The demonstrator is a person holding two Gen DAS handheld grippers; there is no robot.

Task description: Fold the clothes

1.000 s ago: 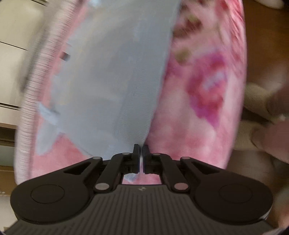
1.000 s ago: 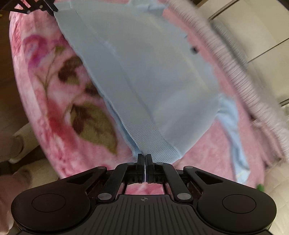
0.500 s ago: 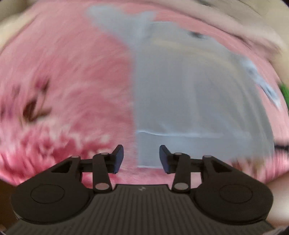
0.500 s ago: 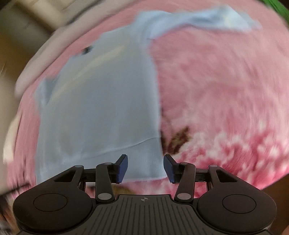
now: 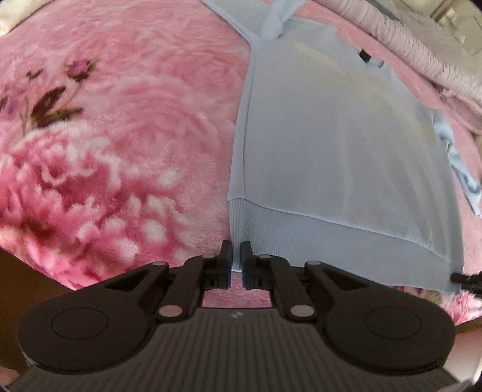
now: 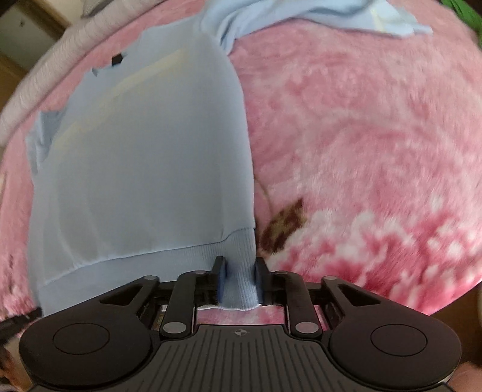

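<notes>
Looking along the left gripper (image 5: pixel 236 259), the pale blue sweatshirt (image 5: pixel 337 144) lay spread flat on the pink floral blanket (image 5: pixel 120 150), ribbed hem nearest the camera. A second earlier this gripper had been clamped on the cloth in mid-air, and half a second earlier its fingers had stood wide; now they were drawn almost together around the hem's left corner (image 5: pixel 238 238), a thin strip of blue showing in the narrow gap. Whether the pads truly bit the cloth was hard to say from this angle. The other gripper's tip showed at the hem's far corner (image 5: pixel 458 276).

From the right wrist, the sweatshirt (image 6: pixel 144 156) lay flat likewise, one sleeve (image 6: pixel 316 15) flung out across the blanket (image 6: pixel 376 135). The right gripper (image 6: pixel 239 280), wide open half a second before, had closed partway, and the hem's right corner (image 6: pixel 239 283) sat bunched between its fingers, seemingly touched on both sides but not squeezed tight.

By my reading, the garment had been laid out and released, and both grippers were retaking the hem corners for the first fold.
</notes>
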